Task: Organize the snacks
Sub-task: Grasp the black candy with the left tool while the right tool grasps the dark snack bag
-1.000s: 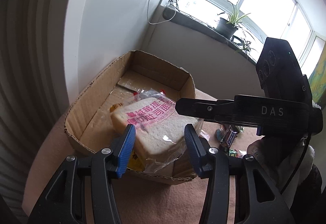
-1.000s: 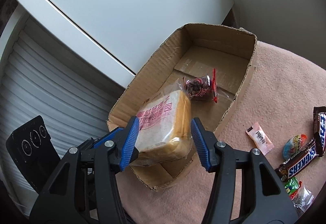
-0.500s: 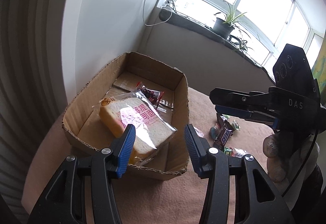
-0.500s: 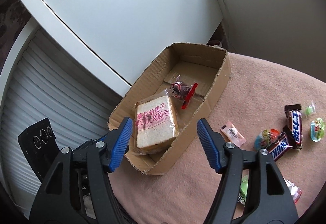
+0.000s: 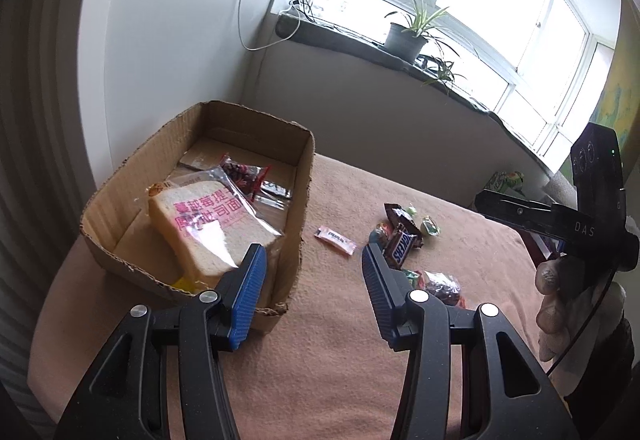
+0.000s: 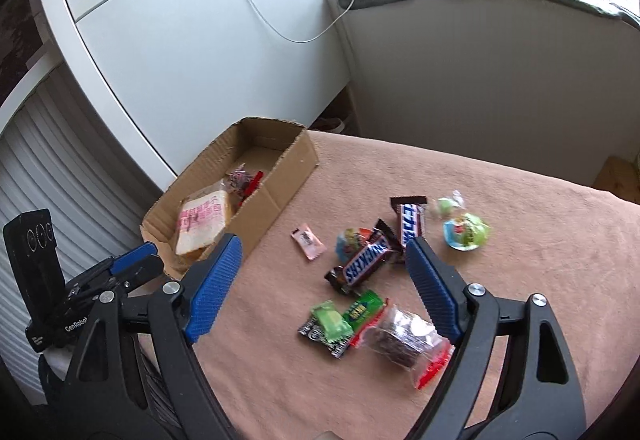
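Observation:
A cardboard box (image 5: 305, 175) holds a wrapped bread slice (image 5: 208, 228) and a dark snack bag with red seal (image 5: 242, 173). My left gripper (image 5: 312, 256) hovers by the box's near right corner, open, nothing between its blue pads. My right gripper (image 6: 324, 244) hangs above loose snacks on the blanket, jaws opening, gripping nothing. Below it lie a Snickers bar (image 6: 366, 260), a second chocolate bar (image 6: 410, 222), a pink sachet (image 6: 308, 240), green packets (image 6: 348, 316) and a clear bag of dark snacks (image 6: 404, 336). The box (image 6: 276, 191) and bread (image 6: 202, 220) sit to its left.
A pinkish-brown blanket (image 6: 520, 280) covers the surface. Green wrapped candies (image 6: 466, 230) lie at the far right of the pile. White cabinet (image 6: 200, 39) stands behind the box; a windowsill with a potted plant (image 5: 404, 35) runs along the back. A person's hand (image 5: 552, 300) holds the right gripper.
The right gripper let go of the bread, which now lies in the box, pulled back and swung right over the loose snacks with its jaws widening. The left gripper shifted right, off the box.

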The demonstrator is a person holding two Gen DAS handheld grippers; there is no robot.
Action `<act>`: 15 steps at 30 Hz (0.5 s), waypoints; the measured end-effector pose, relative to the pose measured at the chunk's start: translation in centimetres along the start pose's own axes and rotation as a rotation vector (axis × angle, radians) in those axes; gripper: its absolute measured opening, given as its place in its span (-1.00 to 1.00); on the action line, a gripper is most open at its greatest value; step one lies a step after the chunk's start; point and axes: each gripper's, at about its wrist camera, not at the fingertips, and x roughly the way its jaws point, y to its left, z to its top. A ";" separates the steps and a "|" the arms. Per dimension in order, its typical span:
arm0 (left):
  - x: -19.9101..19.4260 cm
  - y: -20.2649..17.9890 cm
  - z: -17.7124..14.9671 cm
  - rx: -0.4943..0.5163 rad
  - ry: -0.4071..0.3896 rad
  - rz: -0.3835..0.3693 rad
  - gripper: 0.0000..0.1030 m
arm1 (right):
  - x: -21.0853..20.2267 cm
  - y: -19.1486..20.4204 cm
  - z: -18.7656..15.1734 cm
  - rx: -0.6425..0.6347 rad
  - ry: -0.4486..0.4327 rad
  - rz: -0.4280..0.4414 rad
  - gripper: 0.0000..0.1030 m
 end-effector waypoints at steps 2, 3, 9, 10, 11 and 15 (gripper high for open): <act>0.3 -0.5 -0.4 0.001 0.009 -0.011 -0.08 | -0.6 -1.2 -0.8 0.011 -0.005 -0.031 0.67; 0.4 -0.8 -0.6 0.000 0.014 -0.017 -0.08 | -0.9 -1.7 -1.3 0.021 -0.009 -0.043 0.67; 1.6 -2.9 -1.8 0.018 0.055 -0.061 -0.08 | -0.9 -4.2 -4.1 0.025 0.025 -0.096 0.67; 1.9 -3.4 -2.1 0.027 0.066 -0.065 -0.08 | -0.6 -4.5 -4.6 0.024 0.039 -0.098 0.67; 2.3 -3.8 -2.3 0.035 0.078 -0.071 -0.08 | -0.2 -4.7 -4.8 0.021 0.052 -0.094 0.67; 3.9 -5.6 -3.5 0.072 0.136 -0.088 -0.08 | 1.3 -5.4 -5.9 -0.013 0.103 -0.093 0.67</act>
